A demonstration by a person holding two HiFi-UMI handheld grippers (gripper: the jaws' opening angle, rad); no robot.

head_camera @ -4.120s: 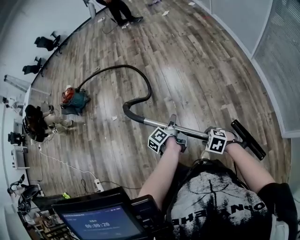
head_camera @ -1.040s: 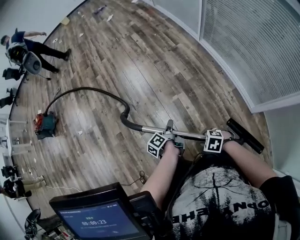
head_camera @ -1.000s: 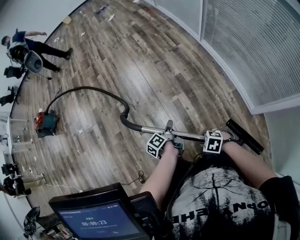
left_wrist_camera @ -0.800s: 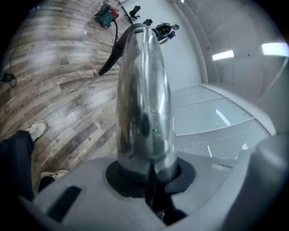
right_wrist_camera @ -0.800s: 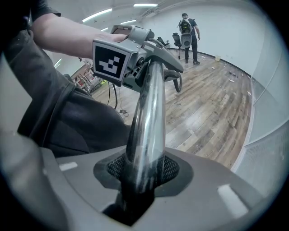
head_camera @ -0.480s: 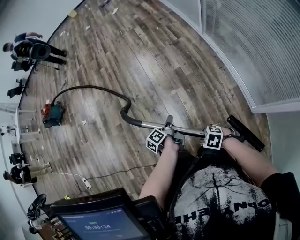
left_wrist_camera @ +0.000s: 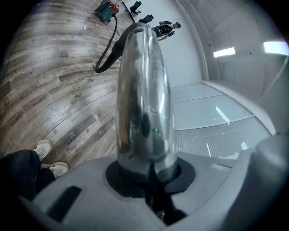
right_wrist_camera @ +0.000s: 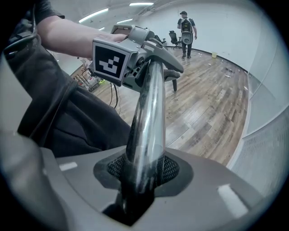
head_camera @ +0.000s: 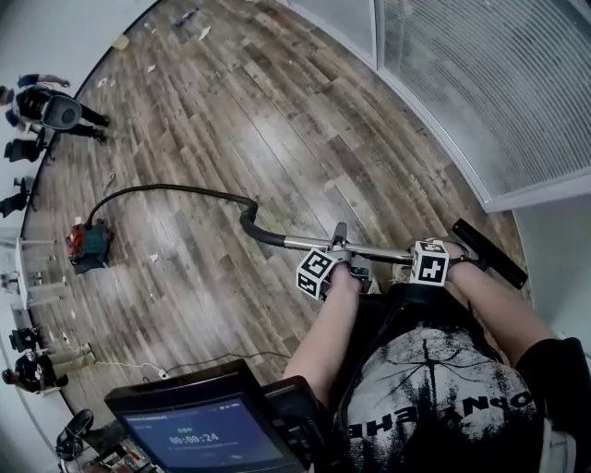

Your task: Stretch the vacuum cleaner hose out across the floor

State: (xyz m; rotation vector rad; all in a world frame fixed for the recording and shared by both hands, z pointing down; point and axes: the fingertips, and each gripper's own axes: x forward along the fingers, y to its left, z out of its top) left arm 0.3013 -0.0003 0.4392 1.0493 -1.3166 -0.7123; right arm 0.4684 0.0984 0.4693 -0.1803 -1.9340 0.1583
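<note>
The vacuum's chrome wand point(head_camera: 379, 251) is held level in front of me. My left gripper point(head_camera: 343, 263) is shut on the wand point(left_wrist_camera: 144, 108), and my right gripper point(head_camera: 441, 259) is shut on the same wand point(right_wrist_camera: 146, 131) nearer the black floor nozzle point(head_camera: 489, 254). From the wand's curved black handle point(head_camera: 254, 226) the black hose point(head_camera: 166, 191) runs left over the wooden floor in a low arc to the teal and red vacuum body point(head_camera: 88, 246). In the left gripper view the hose point(left_wrist_camera: 110, 43) leads off to the vacuum body point(left_wrist_camera: 106, 9).
Glass wall panels point(head_camera: 480, 92) close off the right side. A white power cable point(head_camera: 212, 360) and socket strip point(head_camera: 157, 373) lie on the floor near a screen point(head_camera: 203, 430) on my chest. People stand at the far left point(head_camera: 46, 106). Paper scraps point(head_camera: 152, 259) dot the floor.
The wand and both grippers have shifted slightly right and the view has turned. The hose lies flatter and less curved than seconds ago. Both grips are unchanged.
</note>
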